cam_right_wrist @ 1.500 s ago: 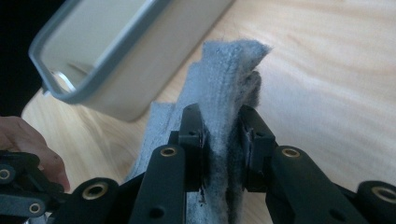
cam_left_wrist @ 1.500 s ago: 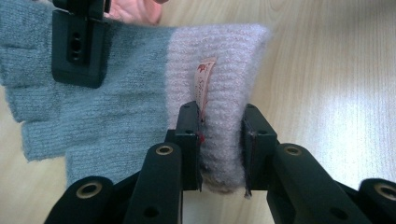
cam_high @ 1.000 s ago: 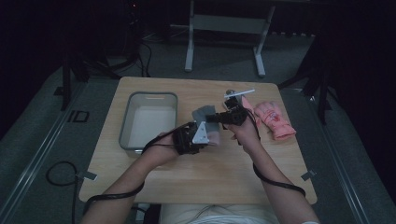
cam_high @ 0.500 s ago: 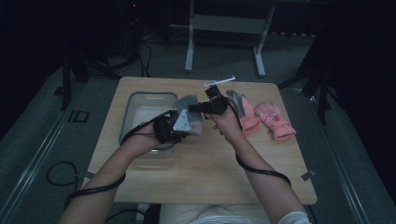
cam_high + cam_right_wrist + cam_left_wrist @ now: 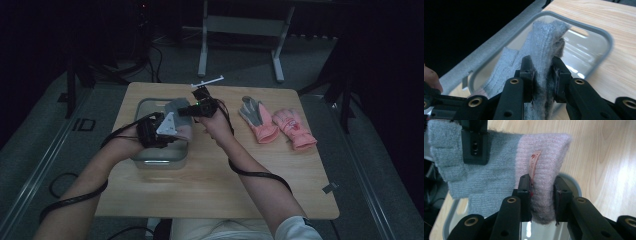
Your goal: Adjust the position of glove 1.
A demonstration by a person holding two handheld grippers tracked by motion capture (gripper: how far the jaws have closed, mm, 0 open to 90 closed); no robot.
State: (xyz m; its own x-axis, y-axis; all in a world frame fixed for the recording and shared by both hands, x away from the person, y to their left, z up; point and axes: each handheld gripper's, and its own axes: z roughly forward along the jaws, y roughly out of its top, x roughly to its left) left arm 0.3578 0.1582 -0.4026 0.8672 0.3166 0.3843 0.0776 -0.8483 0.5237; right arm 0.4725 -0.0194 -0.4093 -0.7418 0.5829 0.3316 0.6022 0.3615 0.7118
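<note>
A knit glove [image 5: 174, 110], grey with a pink cuff, hangs stretched between both grippers over the metal tray [image 5: 159, 161]. My left gripper [image 5: 174, 131] is shut on the pink cuff [image 5: 544, 165]; its pads [image 5: 524, 195] squeeze the folded knit and a small label sticks up from it. My right gripper [image 5: 183, 111] is shut on the grey finger end [image 5: 546, 40], which bunches between its jaws above the tray [image 5: 600, 31]. In the left gripper view, one of the right gripper's jaws clamps the grey end at the upper left.
Two pink gloves [image 5: 261, 121] [image 5: 296, 128] lie side by side on the right half of the wooden table [image 5: 220, 185]. The tray stands at the table's left side, near its left edge. Dark floor and a metal stand [image 5: 240, 25] lie beyond the table.
Both hands have carried the glove leftward from the middle of the table to above the tray. Both grips have stayed closed on it.
</note>
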